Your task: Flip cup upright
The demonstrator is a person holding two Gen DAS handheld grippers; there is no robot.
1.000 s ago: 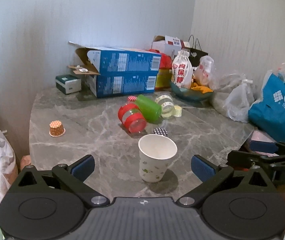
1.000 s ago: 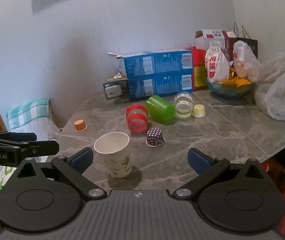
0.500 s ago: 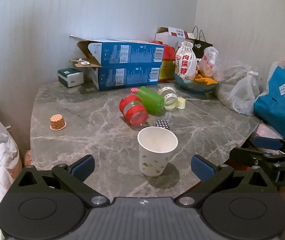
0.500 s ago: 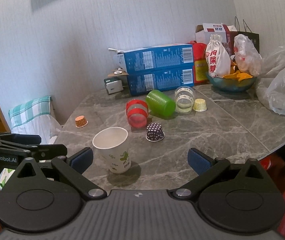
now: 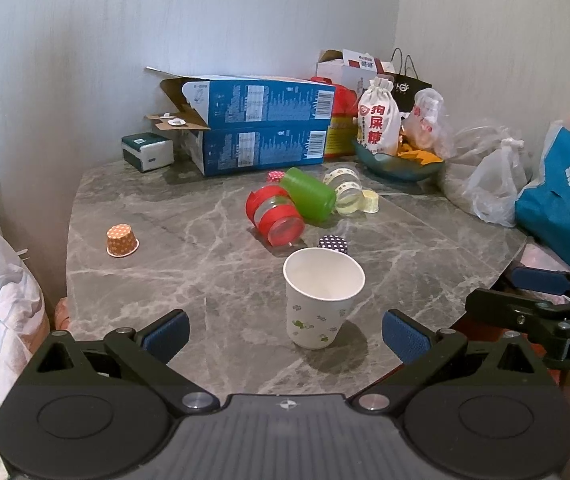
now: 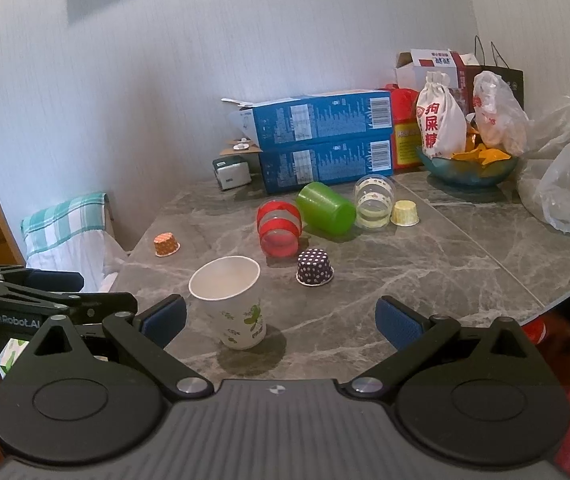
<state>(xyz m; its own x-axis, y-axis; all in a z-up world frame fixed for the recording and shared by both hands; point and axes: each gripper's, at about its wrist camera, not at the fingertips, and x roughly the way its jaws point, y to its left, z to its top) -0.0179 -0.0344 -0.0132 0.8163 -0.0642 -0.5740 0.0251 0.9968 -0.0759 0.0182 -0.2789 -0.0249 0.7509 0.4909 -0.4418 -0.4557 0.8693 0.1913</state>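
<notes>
A white paper cup [image 5: 319, 300] with green prints stands upright, mouth up, near the front of the grey marble table [image 5: 189, 240]; it also shows in the right wrist view [image 6: 233, 300]. My left gripper [image 5: 285, 334] is open and empty, just short of the cup, not touching it. My right gripper [image 6: 281, 320] is open and empty, with the cup just ahead of its left finger. Further back a red cup [image 5: 275, 220], a green cup [image 5: 309, 196] and a clear cup [image 5: 345, 192] lie on their sides.
Small paper liners stand mouth down: orange [image 5: 121, 240], dark dotted [image 6: 315, 267], yellow [image 6: 405, 213]. Two blue boxes [image 5: 261, 132], a small green box [image 5: 147, 151], a bowl with a bag [image 5: 397, 160] and plastic bags [image 5: 493, 184] line the back and right.
Both grippers have drawn back a little from the cup and stayed open. The cup stands in the same place.
</notes>
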